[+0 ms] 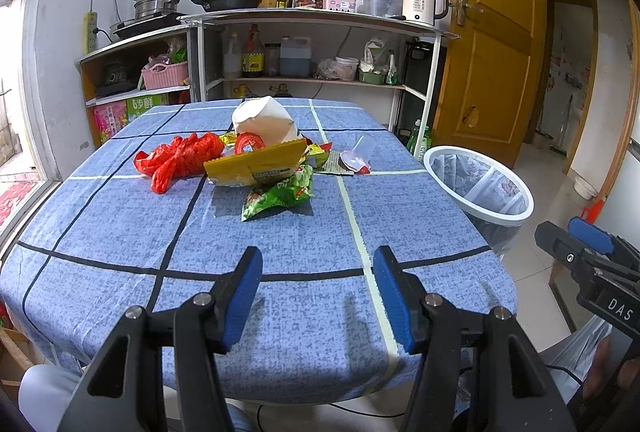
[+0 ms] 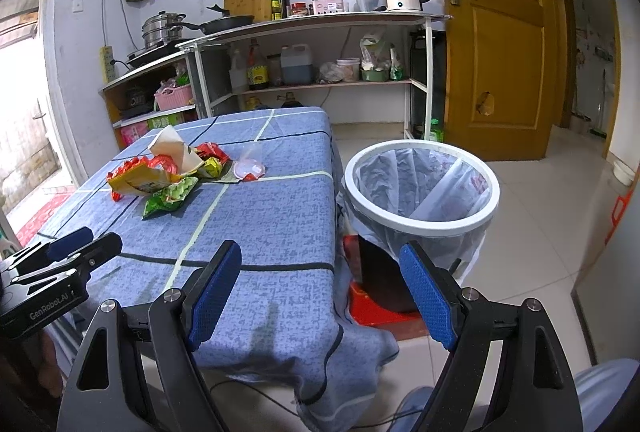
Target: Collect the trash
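left gripper (image 1: pixel 318 264): open, holds nothing | right gripper (image 2: pixel 320 260): open, holds nothing | trash pile (image 1: pixel 256 160): on table (image 1: pixel 120 232) | bin (image 2: pixel 422 188): beside table

You can read "55°" on the white kettle (image 1: pixel 421 3) standing on the worktop (image 1: pixel 320 17) at the back wall. In your left view the right hand-held gripper (image 1: pixel 592 252) shows "DAS" on its body. In your right view the left hand-held gripper (image 2: pixel 76 244) carries "GenRobot.AI". Print on the snack wrappers is too small to read.
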{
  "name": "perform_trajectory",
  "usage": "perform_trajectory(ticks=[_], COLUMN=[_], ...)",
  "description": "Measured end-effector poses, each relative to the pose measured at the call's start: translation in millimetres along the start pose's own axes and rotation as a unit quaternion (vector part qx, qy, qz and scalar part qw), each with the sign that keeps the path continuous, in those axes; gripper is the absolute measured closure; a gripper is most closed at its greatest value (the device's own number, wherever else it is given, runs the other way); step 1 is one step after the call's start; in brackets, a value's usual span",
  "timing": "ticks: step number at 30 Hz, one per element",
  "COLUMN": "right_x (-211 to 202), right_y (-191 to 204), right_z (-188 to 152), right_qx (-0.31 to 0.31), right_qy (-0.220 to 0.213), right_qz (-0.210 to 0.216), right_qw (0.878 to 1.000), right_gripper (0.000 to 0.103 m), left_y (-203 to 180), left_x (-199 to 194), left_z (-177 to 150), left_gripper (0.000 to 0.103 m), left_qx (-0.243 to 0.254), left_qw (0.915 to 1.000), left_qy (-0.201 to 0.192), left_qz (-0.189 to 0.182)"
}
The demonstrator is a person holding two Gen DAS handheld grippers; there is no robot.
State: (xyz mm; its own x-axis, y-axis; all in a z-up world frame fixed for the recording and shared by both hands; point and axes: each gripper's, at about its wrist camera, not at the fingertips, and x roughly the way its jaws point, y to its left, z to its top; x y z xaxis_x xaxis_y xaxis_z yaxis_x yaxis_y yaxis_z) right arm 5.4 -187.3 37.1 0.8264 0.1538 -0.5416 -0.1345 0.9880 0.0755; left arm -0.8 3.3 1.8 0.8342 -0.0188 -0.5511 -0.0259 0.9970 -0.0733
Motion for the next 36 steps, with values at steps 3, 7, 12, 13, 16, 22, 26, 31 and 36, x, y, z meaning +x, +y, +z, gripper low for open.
perform_trajectory(ticks=[3,7,12,13,16,22,26,31,36], right_x=[-0.2,-0.4,-0.2,0.0,-0.3,-0.2,-0.4,-0.4,-0.3], right_y=[0.2,1.0,0.6,0.7,0.7,0.7,0.5,0.2,0.1], right_z=[0.1,0.5,0.6,0.7,0.4,0.4,0.4,0.9,0.8], right_qx=[0.0,0.0,0.002,0.002,0.001,0.001,0.001,0.001,0.001], right_qy=[0.0,0.0,0.0,0.0,0.0,0.0,-0.001,-0.001,0.0], right_qz=[-0.001,-0.001,-0.001,-0.001,-0.001,-0.002,-0.001,-0.001,-0.001], right_qw=[1.0,1.0,1.0,1.0,1.0,1.0,1.0,1.0,1.0], right_gripper=[0.021,0.021,0.021,0.021,0.021,0.021,0.021,0.021,0.021], left_y=[-0.3,-0.5,-0.9,-0.7,-1.0,-1.6,-1.7,-2.4,-2.4], left_x=[-0.9,-0.7,-0.6,-0.3,0.1,0.6,0.4,0.9,1.2], left_z=[0.4,0.3,0.4,0.2,0.1,-0.1,-0.1,0.1,0.1], left_gripper=[0.043,0.043,0.043,0.043,0.043,0.043,0.043,0.043,0.043], left_qx=[0.001,0.001,0.002,0.002,0.002,0.002,0.002,0.003,0.002], left_qw=[1.0,1.0,1.0,1.0,1.0,1.0,1.0,1.0,1.0], left_qy=[0.0,0.0,0.0,0.0,0.001,0.001,0.0,0.001,0.001], left_qz=[0.0,0.001,0.0,0.001,0.0,0.0,0.0,0.001,0.001])
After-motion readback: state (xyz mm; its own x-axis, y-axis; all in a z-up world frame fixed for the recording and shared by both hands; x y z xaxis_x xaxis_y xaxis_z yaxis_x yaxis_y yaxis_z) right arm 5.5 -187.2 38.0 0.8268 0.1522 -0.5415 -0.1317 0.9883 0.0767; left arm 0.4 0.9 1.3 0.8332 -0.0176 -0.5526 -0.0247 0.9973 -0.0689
